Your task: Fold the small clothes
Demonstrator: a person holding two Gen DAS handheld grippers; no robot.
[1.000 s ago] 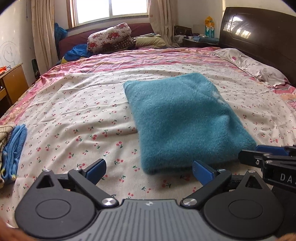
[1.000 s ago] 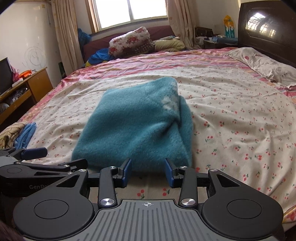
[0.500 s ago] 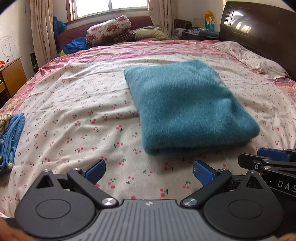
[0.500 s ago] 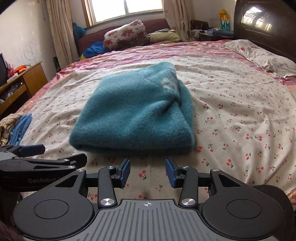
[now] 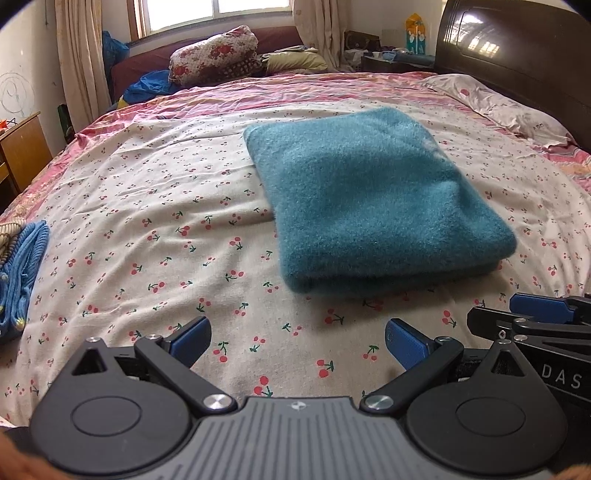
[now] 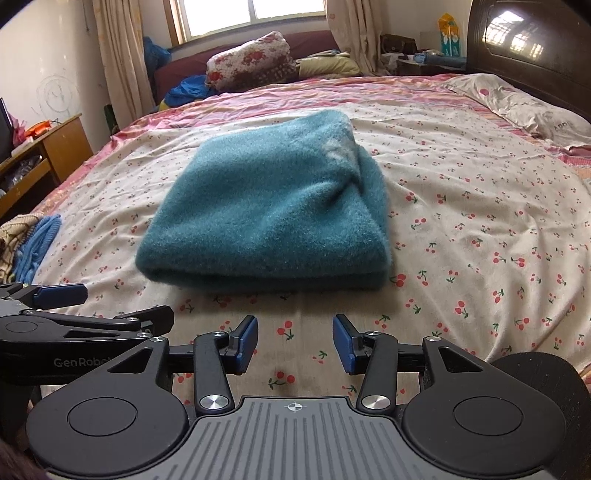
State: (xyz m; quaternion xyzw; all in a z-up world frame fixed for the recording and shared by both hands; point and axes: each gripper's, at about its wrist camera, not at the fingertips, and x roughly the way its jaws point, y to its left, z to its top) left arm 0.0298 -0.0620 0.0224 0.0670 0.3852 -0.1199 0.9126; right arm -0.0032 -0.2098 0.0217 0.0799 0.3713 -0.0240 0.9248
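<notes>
Both grippers have drawn back from the folded teal fleece garment (image 6: 269, 210) since a second ago, when its near edge lay right at the right gripper's pads; now a strip of bare cherry-print bedsheet (image 6: 480, 229) shows between them. The right gripper (image 6: 294, 343) has just been opening its jaws, and they stand apart with nothing between them, only sheet below. Its blue pads (image 6: 246, 341) do not touch the garment. The left gripper (image 5: 297, 341) holds its fingers spread wider, likewise empty, with its blue pads (image 5: 192, 338) over the sheet and short of the garment's near fold. Each view catches the other gripper just beside it at the frame's lower edge.

Past the fingers, the garment lies flat near the middle of the bed, folded into a thick rectangle with its rounded fold facing the grippers and a small pale patch near its far right corner. Off to the left, at the bed's edge, sits a blue ribbed knit (image 5: 26, 266) beside a beige striped piece (image 6: 9, 243). Farther back come a pale pillow (image 5: 509, 110) on the right below the dark wooden headboard (image 5: 517, 55), a floral bundle (image 6: 251, 62) under the window (image 6: 251, 14), and a wooden desk (image 6: 48, 151) at the left wall.
</notes>
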